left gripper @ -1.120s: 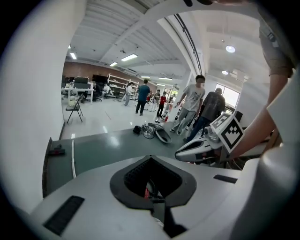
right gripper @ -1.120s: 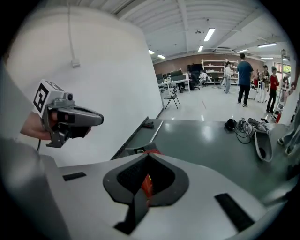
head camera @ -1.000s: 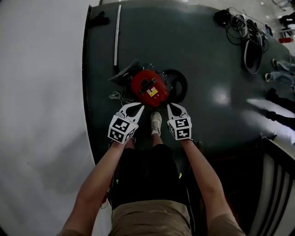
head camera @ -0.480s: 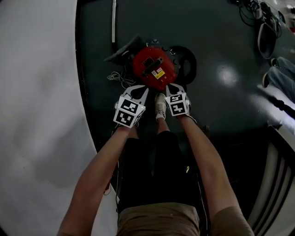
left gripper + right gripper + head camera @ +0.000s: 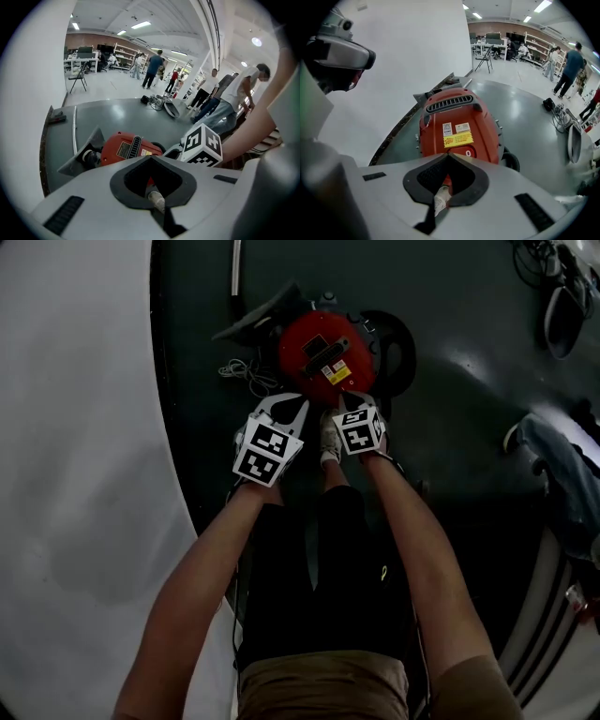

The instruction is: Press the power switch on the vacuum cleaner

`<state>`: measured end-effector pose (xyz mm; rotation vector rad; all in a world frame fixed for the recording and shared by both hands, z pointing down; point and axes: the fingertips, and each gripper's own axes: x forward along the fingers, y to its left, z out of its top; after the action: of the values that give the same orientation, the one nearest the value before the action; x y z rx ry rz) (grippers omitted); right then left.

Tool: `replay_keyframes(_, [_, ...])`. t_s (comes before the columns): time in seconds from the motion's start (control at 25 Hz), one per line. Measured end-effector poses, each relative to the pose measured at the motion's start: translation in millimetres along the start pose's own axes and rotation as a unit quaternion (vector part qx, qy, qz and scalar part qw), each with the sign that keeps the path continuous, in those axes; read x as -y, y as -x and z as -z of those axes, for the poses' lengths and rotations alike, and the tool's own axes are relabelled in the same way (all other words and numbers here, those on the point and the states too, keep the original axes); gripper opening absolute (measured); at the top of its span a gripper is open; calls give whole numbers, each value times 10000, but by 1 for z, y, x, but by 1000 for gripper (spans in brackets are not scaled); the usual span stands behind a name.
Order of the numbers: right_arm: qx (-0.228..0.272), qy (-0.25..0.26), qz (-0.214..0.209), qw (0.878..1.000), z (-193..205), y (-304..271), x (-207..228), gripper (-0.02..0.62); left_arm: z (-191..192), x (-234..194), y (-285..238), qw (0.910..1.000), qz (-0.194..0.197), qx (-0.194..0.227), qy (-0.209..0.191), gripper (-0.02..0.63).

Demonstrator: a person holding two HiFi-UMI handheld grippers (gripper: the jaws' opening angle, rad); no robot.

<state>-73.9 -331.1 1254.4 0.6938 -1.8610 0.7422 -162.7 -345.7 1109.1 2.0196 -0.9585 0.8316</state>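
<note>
Step in hand: the approach to the press, with nothing pushed yet as far as I can judge. The vacuum (image 5: 323,352) is red and sits on the dark floor (image 5: 450,324), just ahead of the person's shoe (image 5: 330,442). Both tongs are low at its near end.

- **Right tongs (image 5: 449,155):** jaws shut tip to tip and holding nothing. The tips point down at the near end of the body.
- **Switch (image 5: 468,153):** a round red button marked "0", just beyond the right tips and under the yellow label (image 5: 458,138). I can't tell whether the tips touch the shell.
- **Left tongs (image 5: 150,158):** jaws also closed and empty, just beside the vacuum's near left side. Likely idle for this step.

Next move, my guess: nudge the right tips slightly forward onto the button, then give a short firm push down with the jaws kept closed. The button is small and the shell is curved, so the tips could slip off if they land off centre.

Orientation: the vacuum's long axis runs away from the person, leaning a little left at the far end in the head view. The switch end is nearest and the vent grille (image 5: 449,103) is at the far end. The top faces up. The black hose (image 5: 398,348) coils on the right, and the grey nozzle (image 5: 258,324) lies at the far left.
</note>
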Motion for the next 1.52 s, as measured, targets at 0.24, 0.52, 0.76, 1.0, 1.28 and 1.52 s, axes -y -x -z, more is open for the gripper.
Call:
replay_keyframes(0.24, [-327, -127, 40, 9994, 4, -10, 5, 11, -10, 2, 0, 10000, 14, 16, -42, 0])
replay_keyframes(0.52, [-440, -701, 11, 9966, 12, -21, 6, 11, -12, 22, 8, 9995, 85, 98, -272, 0])
replay_keyframes(0.76, [-61, -883, -394, 9953, -3, 22, 11, 11, -20, 37, 37, 9991, 61, 347, 229, 0])
replay_keyframes(1.0, [734, -796, -678, 9918, -21, 140, -9, 12, -58, 77, 94, 9917, 132, 958, 853, 0])
replay_keyframes(1.28, [1917, -1091, -409, 9745, -89, 314, -1, 12, -145, 108, 208, 9782, 174, 1977, 613, 0])
replay_keyframes(1.52, [2613, -730, -872, 9585, -152, 449, -38, 11, -196, 153, 299, 9700, 323, 2408, -46, 0])
